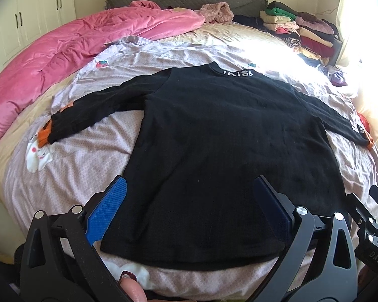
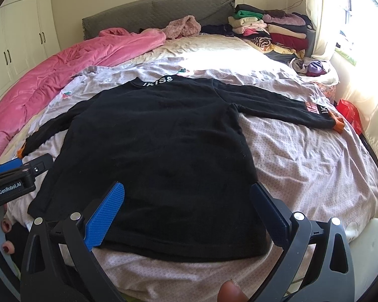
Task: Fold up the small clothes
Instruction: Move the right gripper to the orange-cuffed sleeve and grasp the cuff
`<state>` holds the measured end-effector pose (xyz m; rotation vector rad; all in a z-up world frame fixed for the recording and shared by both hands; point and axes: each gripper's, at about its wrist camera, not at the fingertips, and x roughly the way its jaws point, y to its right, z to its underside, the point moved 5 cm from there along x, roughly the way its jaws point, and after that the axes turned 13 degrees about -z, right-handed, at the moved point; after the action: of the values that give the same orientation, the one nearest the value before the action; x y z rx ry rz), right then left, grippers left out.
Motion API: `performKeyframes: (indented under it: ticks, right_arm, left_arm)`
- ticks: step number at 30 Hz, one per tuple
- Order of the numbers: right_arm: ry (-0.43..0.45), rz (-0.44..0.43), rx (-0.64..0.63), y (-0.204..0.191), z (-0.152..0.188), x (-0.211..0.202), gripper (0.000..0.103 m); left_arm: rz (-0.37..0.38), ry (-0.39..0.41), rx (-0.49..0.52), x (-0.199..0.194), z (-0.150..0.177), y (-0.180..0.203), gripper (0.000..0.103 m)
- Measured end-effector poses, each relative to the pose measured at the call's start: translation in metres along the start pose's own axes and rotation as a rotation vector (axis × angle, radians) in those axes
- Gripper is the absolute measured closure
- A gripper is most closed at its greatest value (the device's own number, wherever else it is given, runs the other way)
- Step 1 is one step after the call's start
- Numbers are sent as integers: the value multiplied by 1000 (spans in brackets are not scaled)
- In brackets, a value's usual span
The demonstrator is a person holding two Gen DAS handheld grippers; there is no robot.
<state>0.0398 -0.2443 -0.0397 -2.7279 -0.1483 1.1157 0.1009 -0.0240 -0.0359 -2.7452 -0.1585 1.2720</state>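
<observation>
A small black long-sleeved top [image 1: 214, 151] [image 2: 158, 146] lies spread flat on the bed, collar with white letters at the far end, both sleeves stretched out sideways with orange cuffs. My left gripper [image 1: 189, 206] hovers open above its near hem, blue pads wide apart, nothing between them. My right gripper [image 2: 187, 211] is also open over the hem, a bit further right. The left gripper [image 2: 20, 171] shows at the left edge of the right wrist view, and part of the right gripper [image 1: 370, 221] appears at the right edge of the left wrist view.
A pink quilt [image 1: 63, 58] is bunched along the bed's left side. Stacks of folded clothes [image 1: 302, 30] [image 2: 272, 30] sit at the far right by the headboard. A patterned sheet [image 2: 302, 156] covers the bed. White cupboards [image 2: 20, 32] stand at left, a bright window at right.
</observation>
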Motion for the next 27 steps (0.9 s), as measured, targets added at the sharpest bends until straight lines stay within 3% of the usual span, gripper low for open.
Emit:
performKeyframes:
  ticks: [12, 17, 27]
  right_arm:
    - [7, 108, 104, 96, -60, 38, 4]
    - [21, 132, 209, 146, -81, 48, 4]
    - [20, 313, 463, 271, -94, 65, 4]
  left_arm:
    - [17, -22, -20, 46, -57, 14, 9]
    - [15, -33, -21, 66, -78, 22, 9]
    - [9, -63, -9, 110, -108, 42, 9]
